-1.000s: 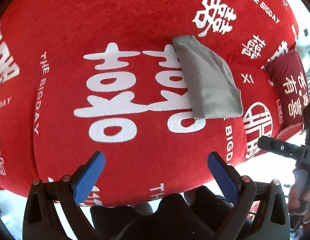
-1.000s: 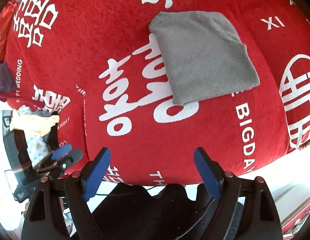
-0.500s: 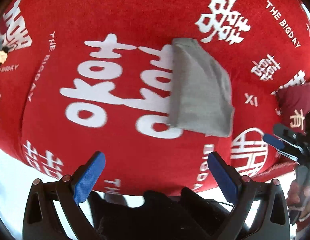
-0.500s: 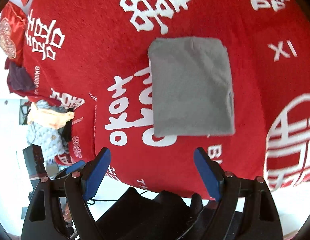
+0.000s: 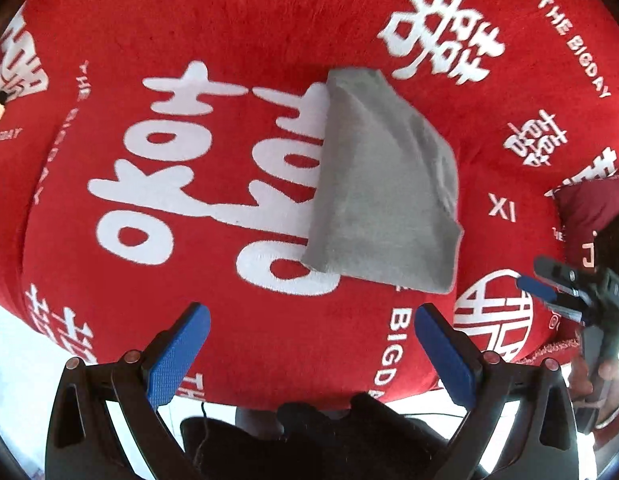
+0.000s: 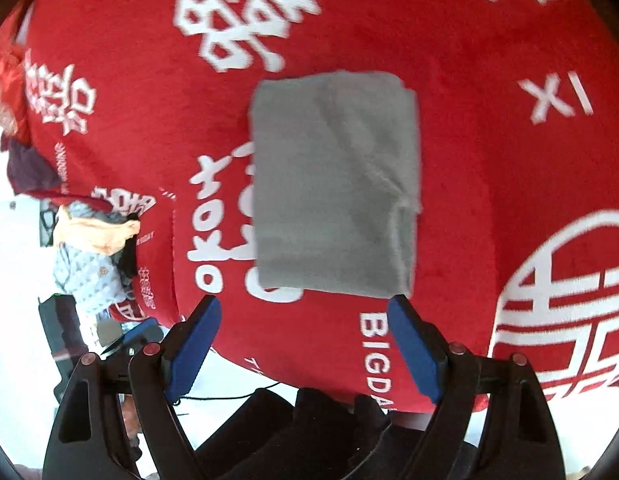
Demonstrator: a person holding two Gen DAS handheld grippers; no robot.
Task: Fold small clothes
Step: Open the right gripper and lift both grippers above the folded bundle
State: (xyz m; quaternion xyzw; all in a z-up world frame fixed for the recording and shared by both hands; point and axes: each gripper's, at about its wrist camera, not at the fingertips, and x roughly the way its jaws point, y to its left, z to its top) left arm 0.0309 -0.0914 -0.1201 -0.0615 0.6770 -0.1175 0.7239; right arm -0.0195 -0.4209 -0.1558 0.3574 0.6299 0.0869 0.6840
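The grey cloth point(image 6: 333, 184) lies folded at mid-frame on the red cover point(image 6: 489, 160). Both the left tongs point(image 5: 311, 352) and the right tongs point(image 6: 305, 344) are spread, empty. Next probably another fold or moving it aside: pinch its near edge.

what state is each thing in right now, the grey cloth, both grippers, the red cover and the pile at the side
grey fabric garment: folded into a flat rectangle, lying untouched on the cover
red plush cover with white characters: spread out under the garment
left gripper: open, empty, clear of the garment
right gripper: open, empty, just short of the garment's near edge
pile of mixed clothes: heaped unfolded beside the cover
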